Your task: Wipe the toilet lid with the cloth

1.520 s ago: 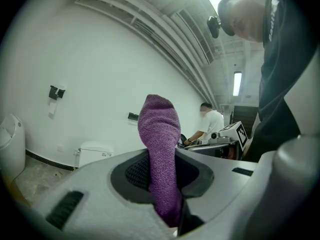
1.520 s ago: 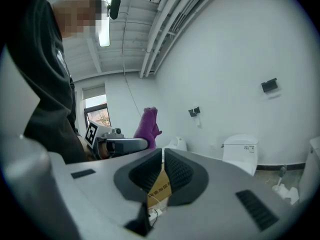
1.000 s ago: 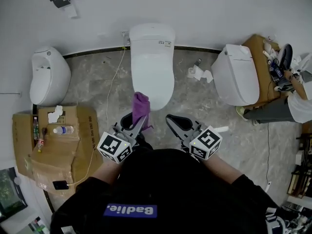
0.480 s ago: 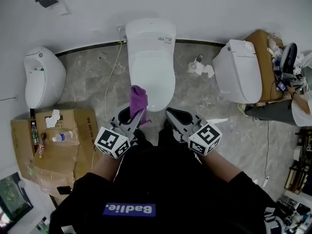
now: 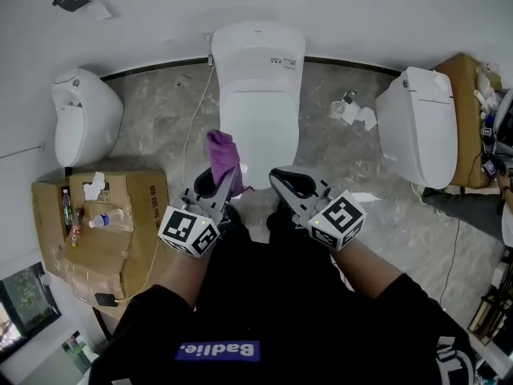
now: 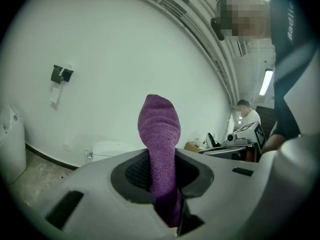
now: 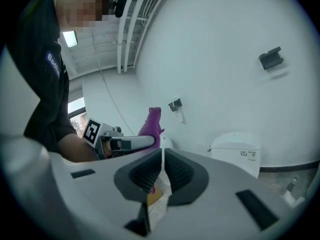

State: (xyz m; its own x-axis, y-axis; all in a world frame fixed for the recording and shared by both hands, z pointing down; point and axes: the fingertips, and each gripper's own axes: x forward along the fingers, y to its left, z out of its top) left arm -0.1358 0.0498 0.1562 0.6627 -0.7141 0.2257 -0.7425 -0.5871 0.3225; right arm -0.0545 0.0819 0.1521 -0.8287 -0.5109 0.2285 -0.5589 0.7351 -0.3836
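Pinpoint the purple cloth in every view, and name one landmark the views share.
Head view: the purple cloth is left of centre, rising from the left gripper and overlapping the toilet lid's left edge.
Left gripper view: dead centre, clamped between the jaws.
Right gripper view: left of centre, above the left gripper.
Shared landmark: the middle toilet's white tank.

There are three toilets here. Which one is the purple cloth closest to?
The middle toilet, straight ahead of the cloth; the left toilet and the right toilet stand off to the sides.
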